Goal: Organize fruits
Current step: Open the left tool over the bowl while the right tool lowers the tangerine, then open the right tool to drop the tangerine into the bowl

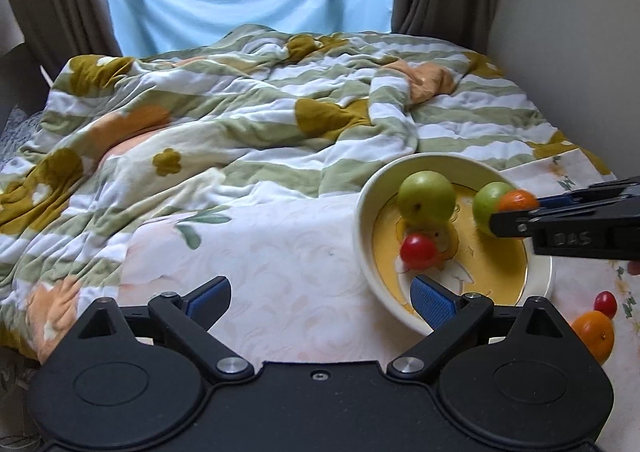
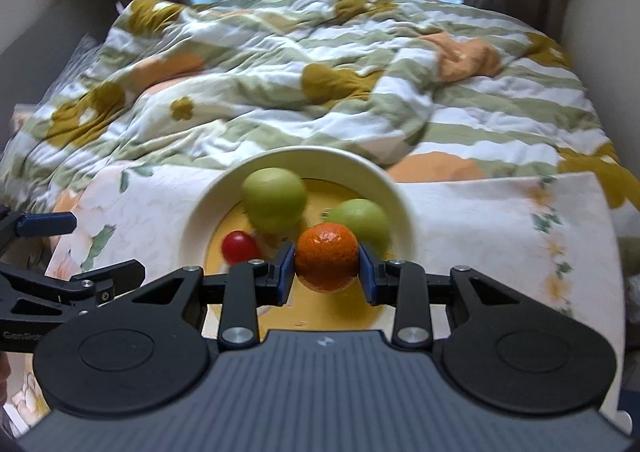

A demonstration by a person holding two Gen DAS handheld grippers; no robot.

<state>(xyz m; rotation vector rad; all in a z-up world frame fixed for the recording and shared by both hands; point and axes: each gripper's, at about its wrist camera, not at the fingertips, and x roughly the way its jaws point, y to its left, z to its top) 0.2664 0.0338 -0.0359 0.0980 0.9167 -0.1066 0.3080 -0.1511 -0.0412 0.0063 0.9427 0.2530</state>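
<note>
- The right tongs [image 2: 327, 272] are clamped on a small orange [image 2: 326, 255], one blue pad on each side of its middle, so the round fruit cannot roll out while carried.
- The orange hangs over the near right part of the bowl [image 2: 404, 200], just in front of a green fruit [image 2: 362, 220]; judging by that, it is being brought in to join the others.
- Inside the bowl lie a larger green fruit [image 2: 274, 194] at the far left and a red tomato [image 2: 239, 247] near left, leaving yellow floor free below the orange for a drop.
- The left tongs [image 1: 322, 298] stand wide and hold nothing, low beside the bowl's near left rim, seemingly waiting out of the way.
- Outside the bowl, near right on the floral cloth [image 1: 260, 252], a second orange [image 1: 594, 334] and a second tomato [image 1: 605, 303] rest touching; these look left to collect.
- The cloth lies on a bed with a rumpled quilt [image 1: 240, 112], a soft base where the bowl could tip.
</note>
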